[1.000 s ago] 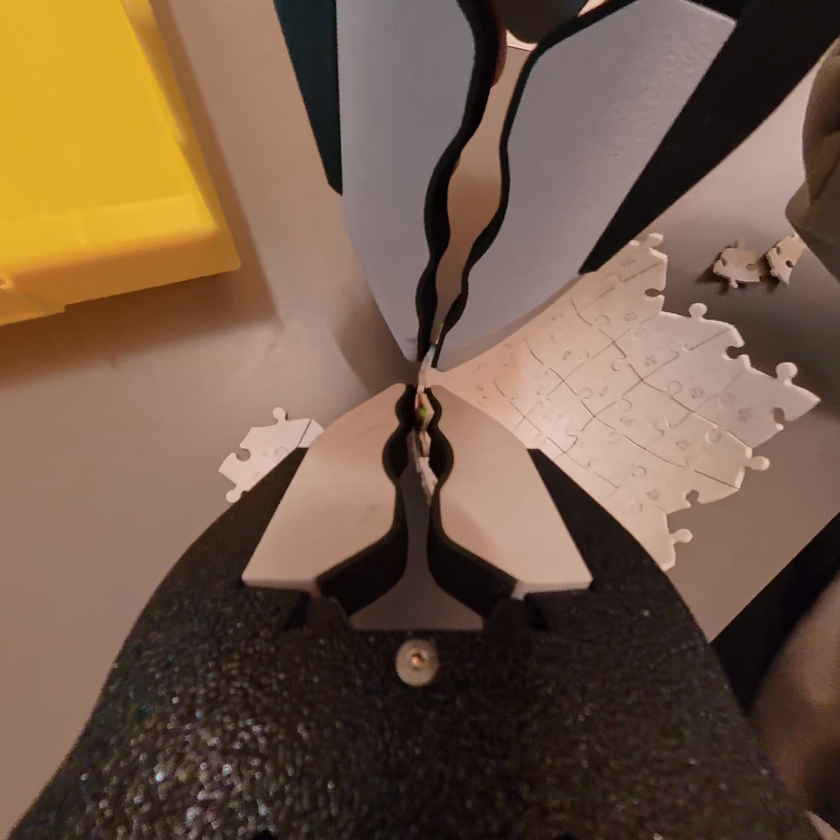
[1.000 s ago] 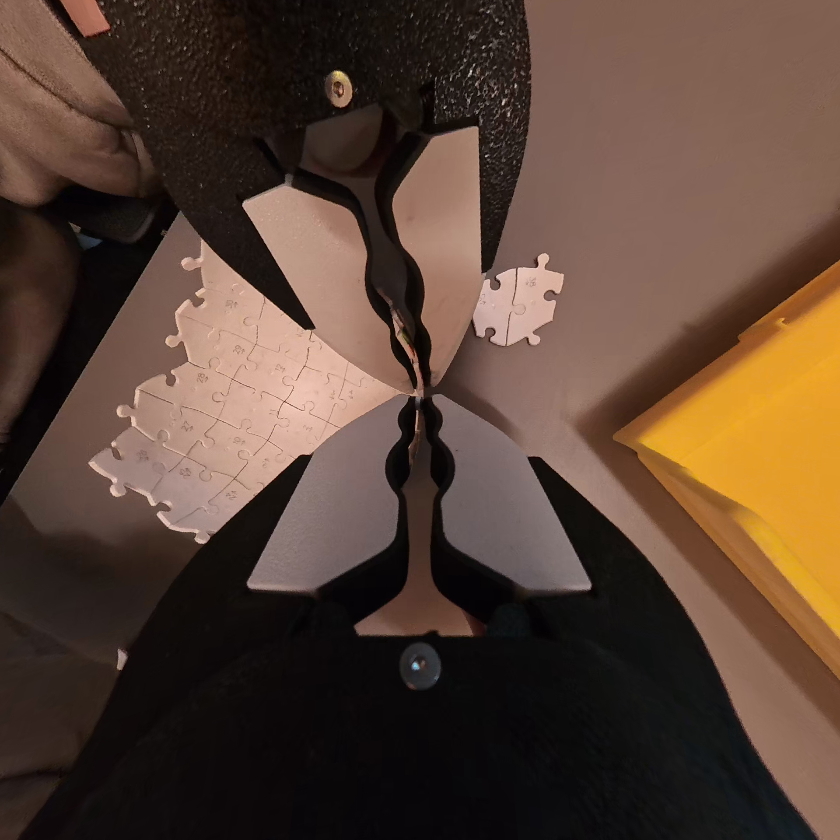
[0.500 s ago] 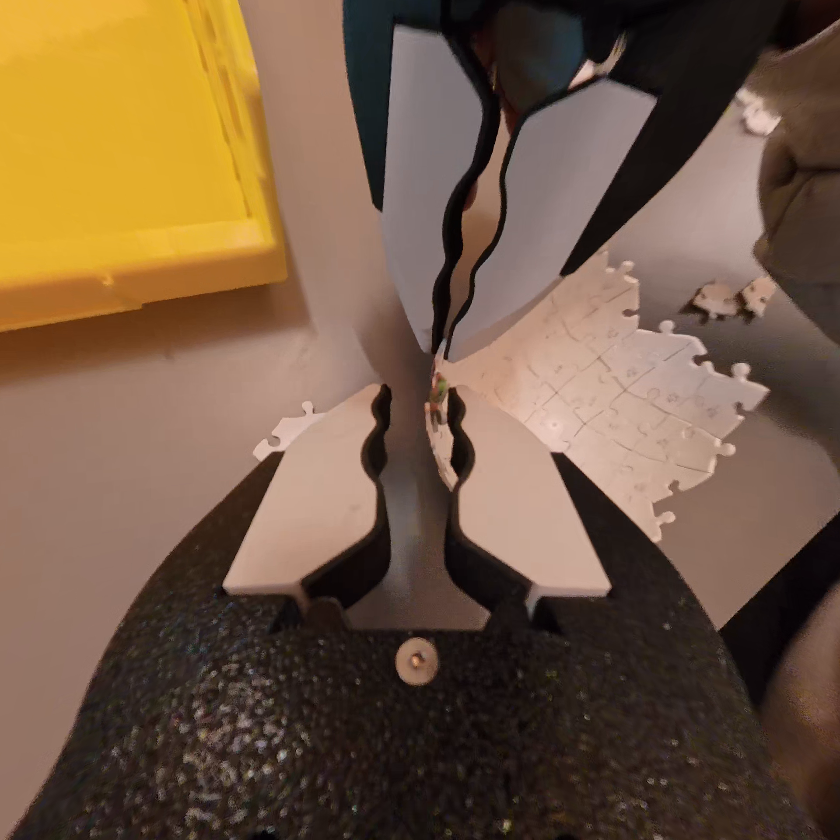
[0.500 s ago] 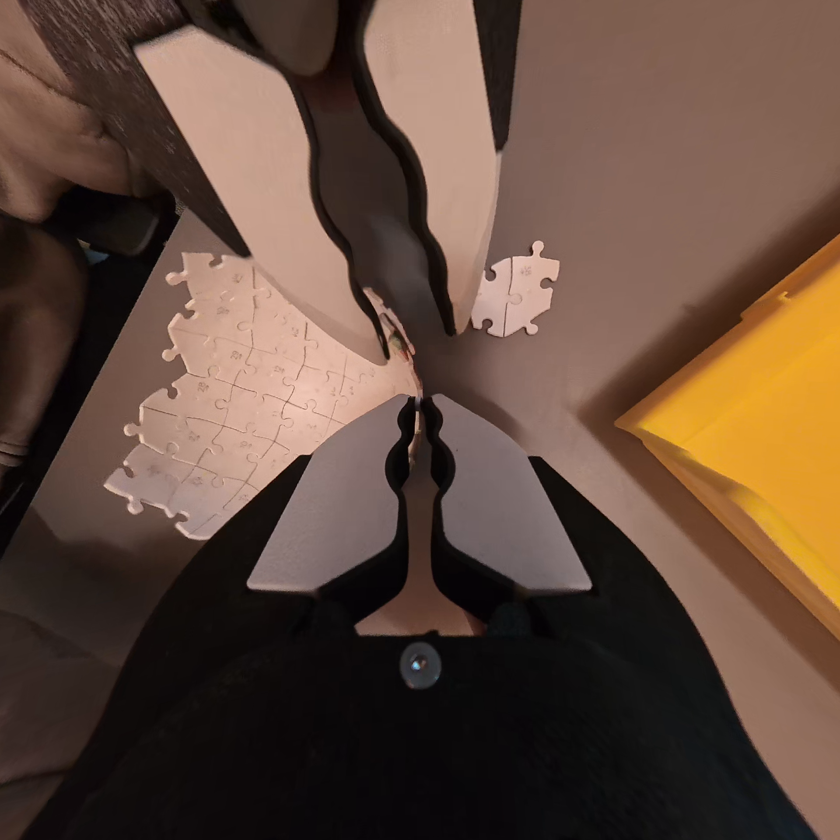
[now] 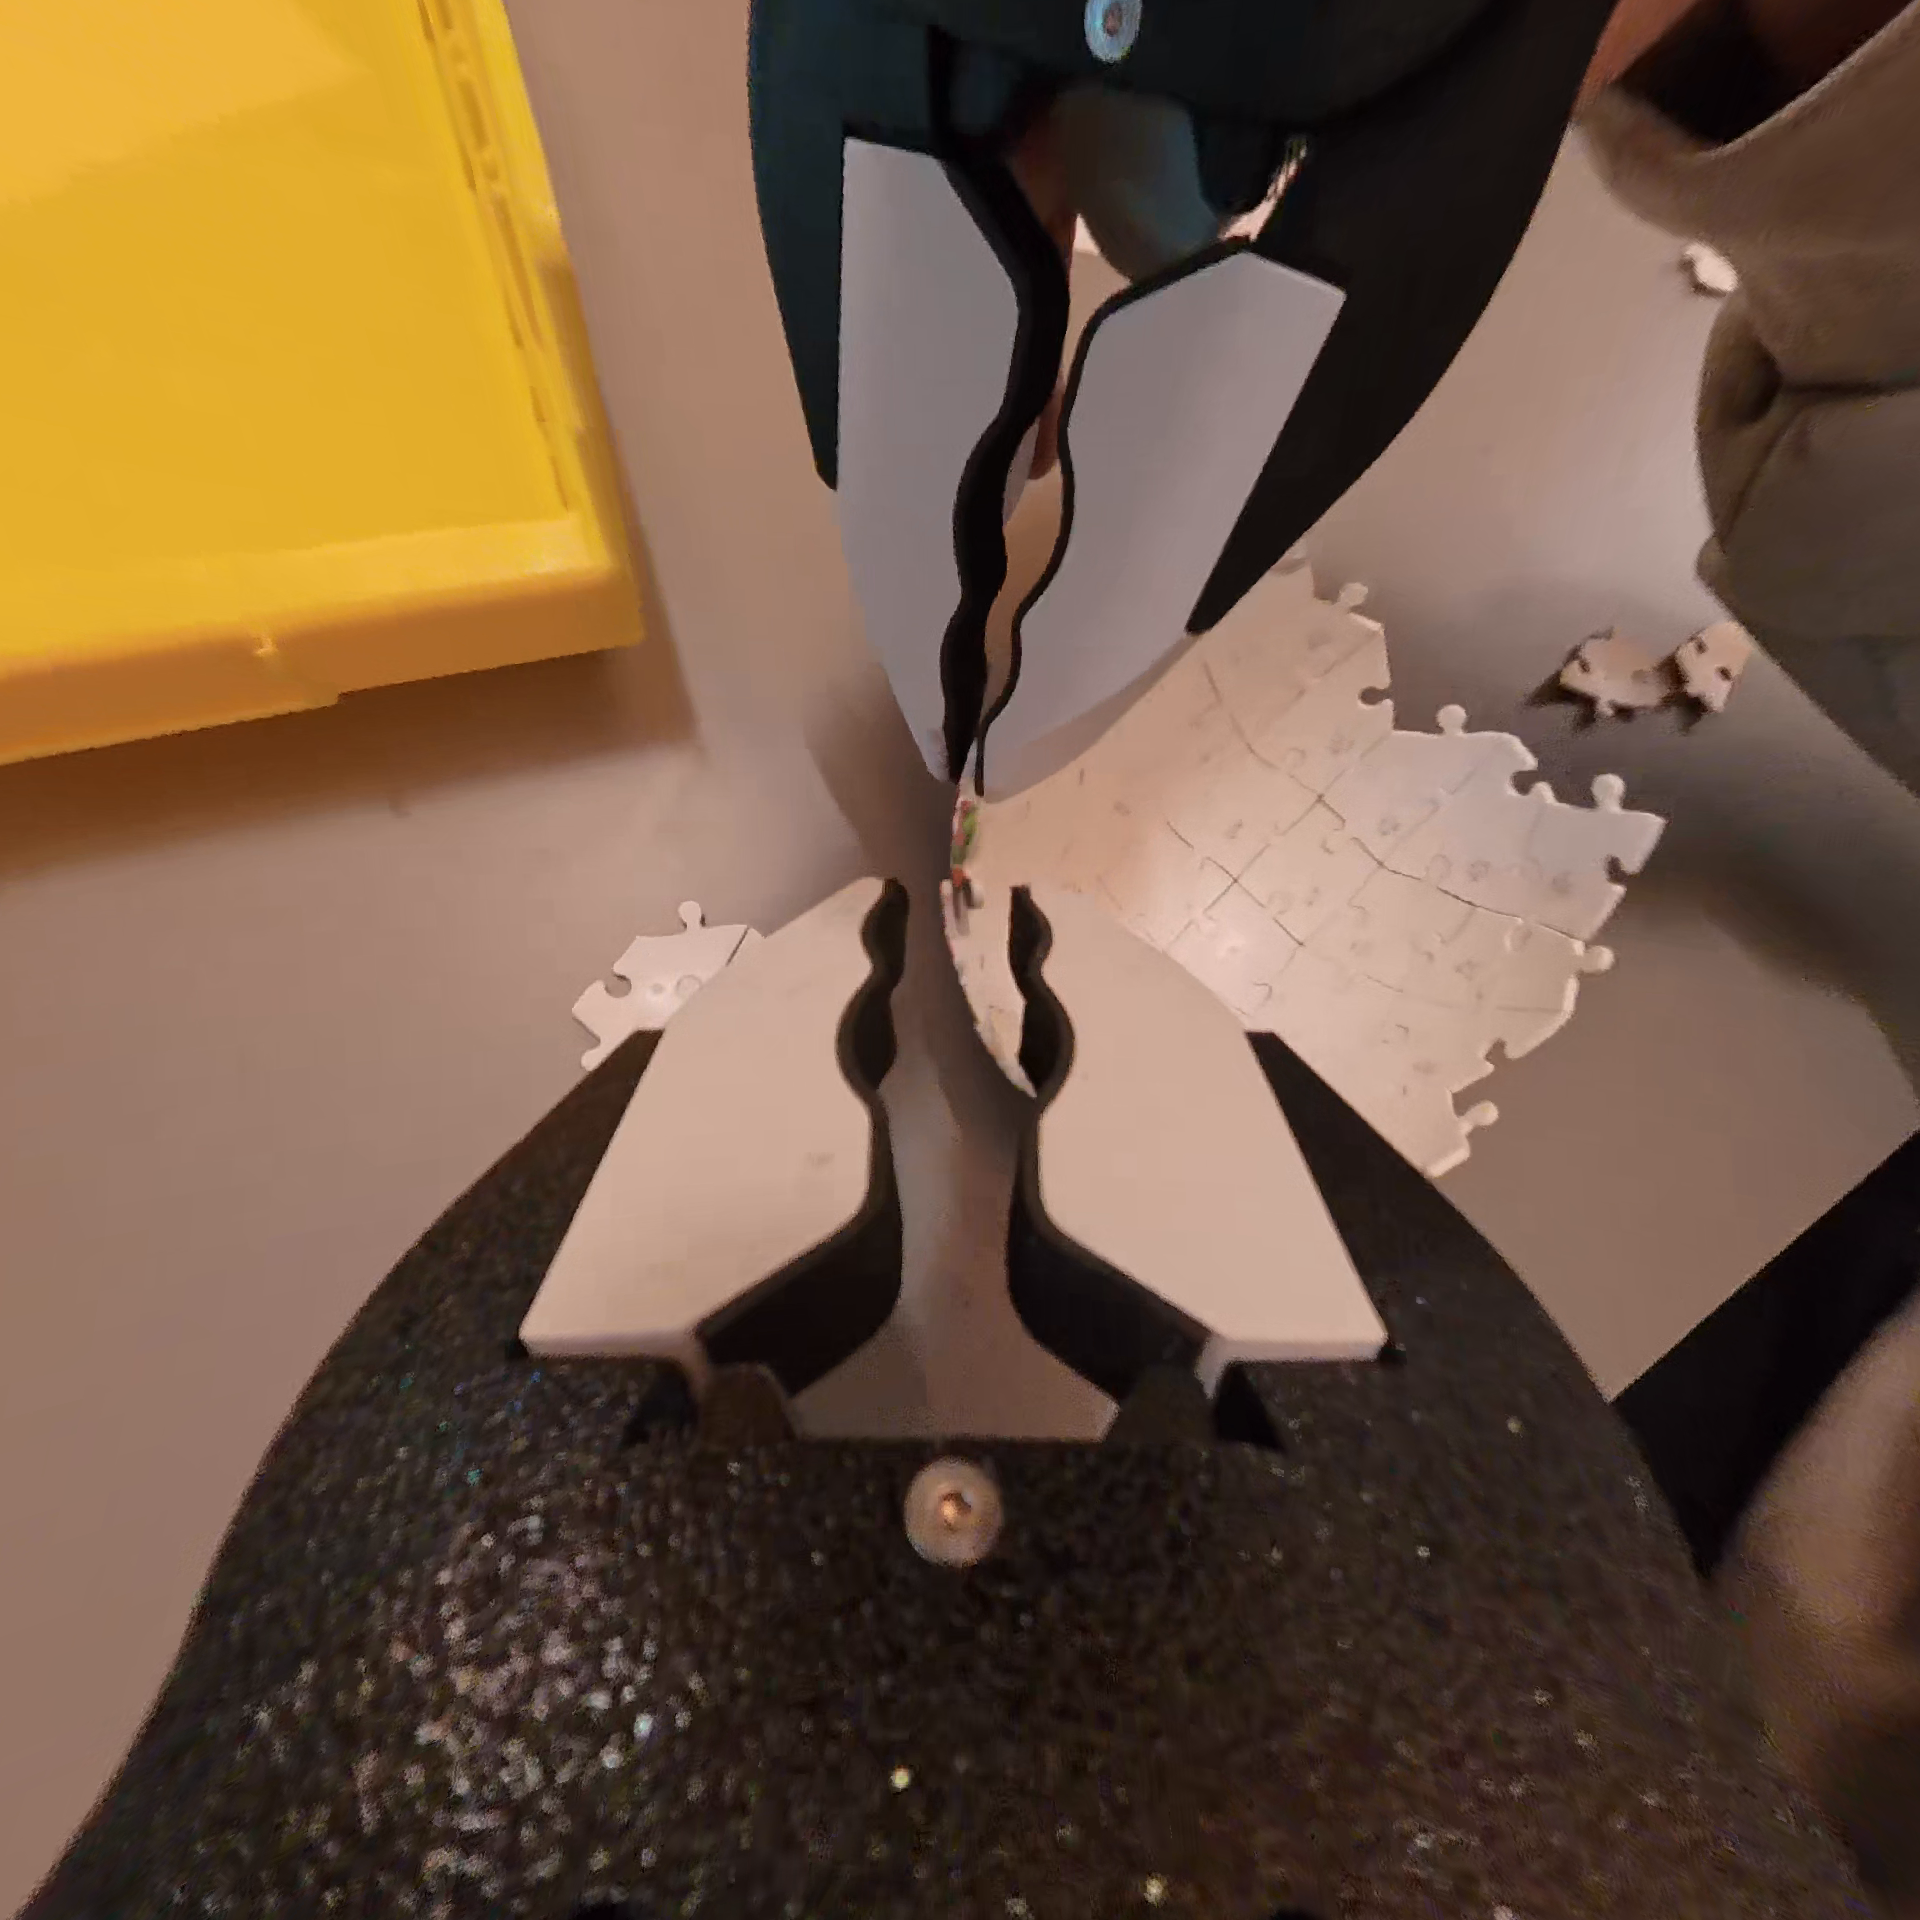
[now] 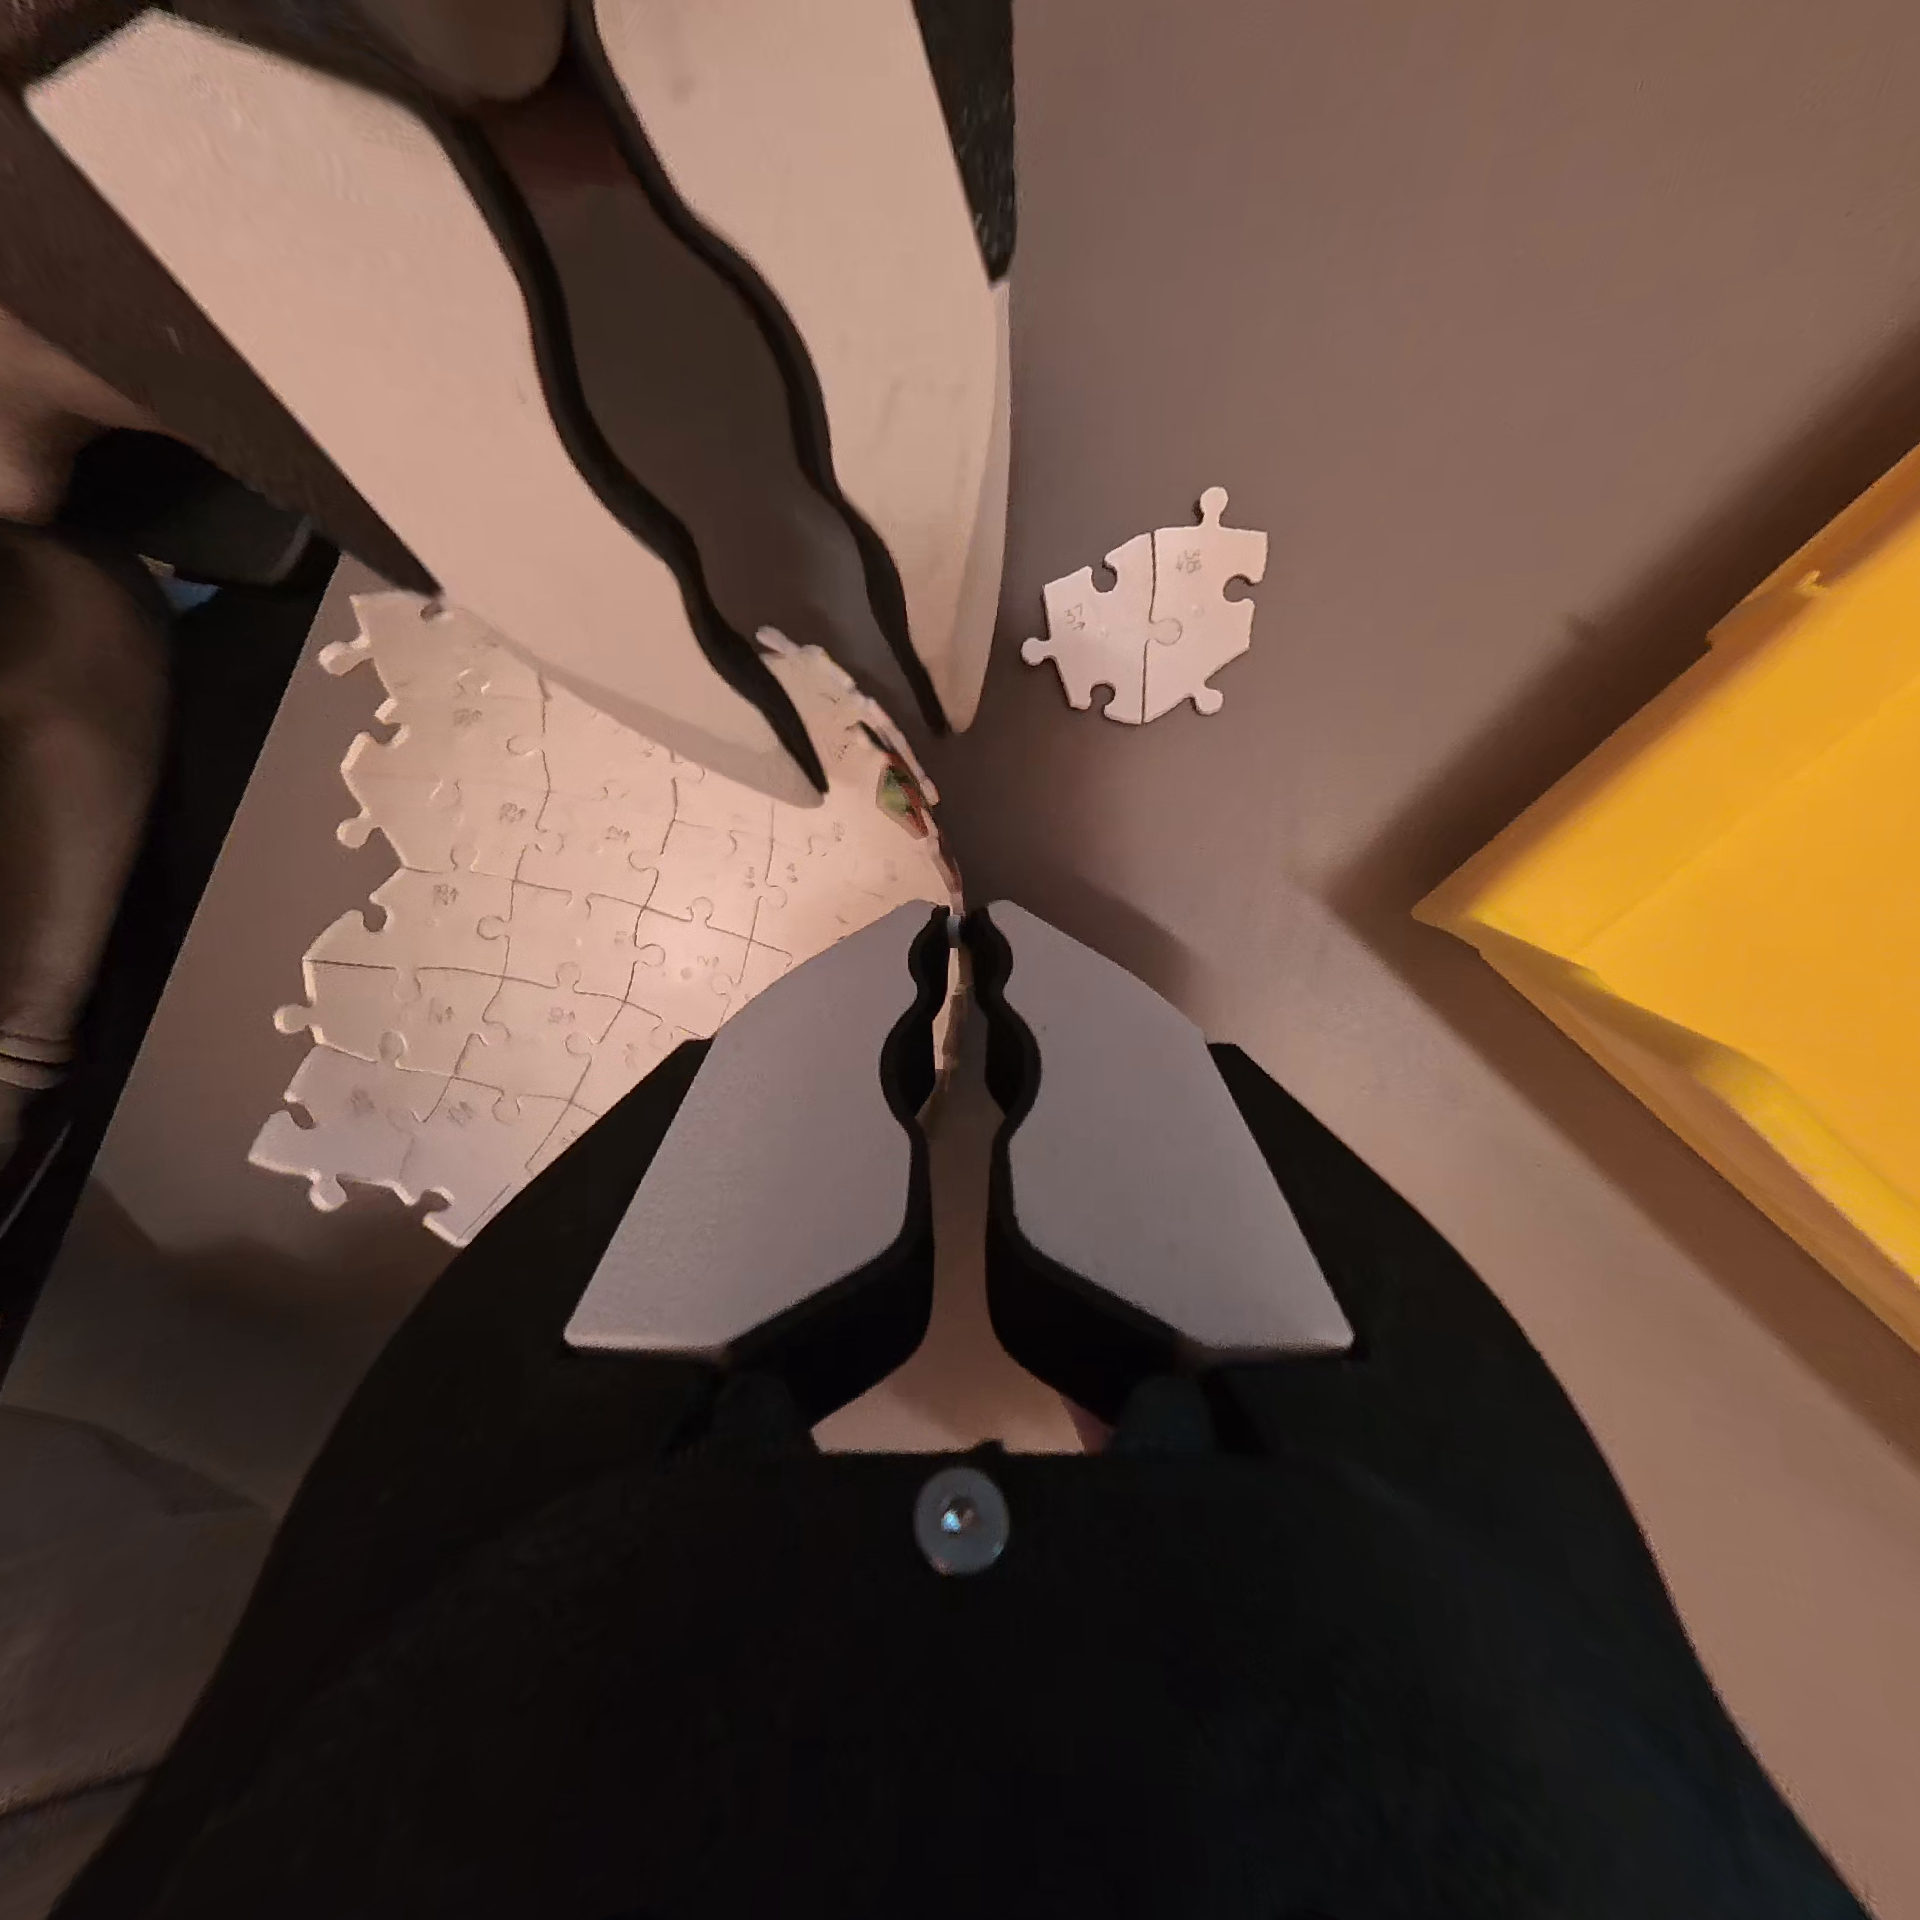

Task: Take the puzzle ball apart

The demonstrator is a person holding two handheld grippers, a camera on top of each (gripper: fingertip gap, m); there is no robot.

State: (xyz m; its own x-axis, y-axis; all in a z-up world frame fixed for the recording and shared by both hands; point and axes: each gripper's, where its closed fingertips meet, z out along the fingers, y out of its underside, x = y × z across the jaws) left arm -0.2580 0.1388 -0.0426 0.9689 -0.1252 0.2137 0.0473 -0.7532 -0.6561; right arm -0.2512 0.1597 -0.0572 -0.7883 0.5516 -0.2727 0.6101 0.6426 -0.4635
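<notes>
The puzzle ball is now a curved white shell of joined pieces (image 5: 1299,883), inner side up, over the grey table; it also shows in the right wrist view (image 6: 582,904). My right gripper (image 6: 956,914) is shut on the shell's thin rim, and in the left wrist view (image 5: 966,769) it reaches in from the top. My left gripper (image 5: 956,894) is open, with the rim standing in the gap between its fingers. In the right wrist view the left gripper (image 6: 881,756) hangs open just above the rim.
A loose two-piece chunk (image 6: 1153,613) lies on the table beside the grippers and also shows in the left wrist view (image 5: 665,966). A yellow bin (image 5: 260,416) stands to the left, also seen in the right wrist view (image 6: 1714,935). Loose pieces (image 5: 1621,675) lie beyond the shell. A sleeve (image 5: 1818,416) is at right. The tips of both grippers are at nearly the same place.
My left gripper has opened and let go of the shell's rim, and has drawn back a little. My right gripper has stayed shut on the rim.
</notes>
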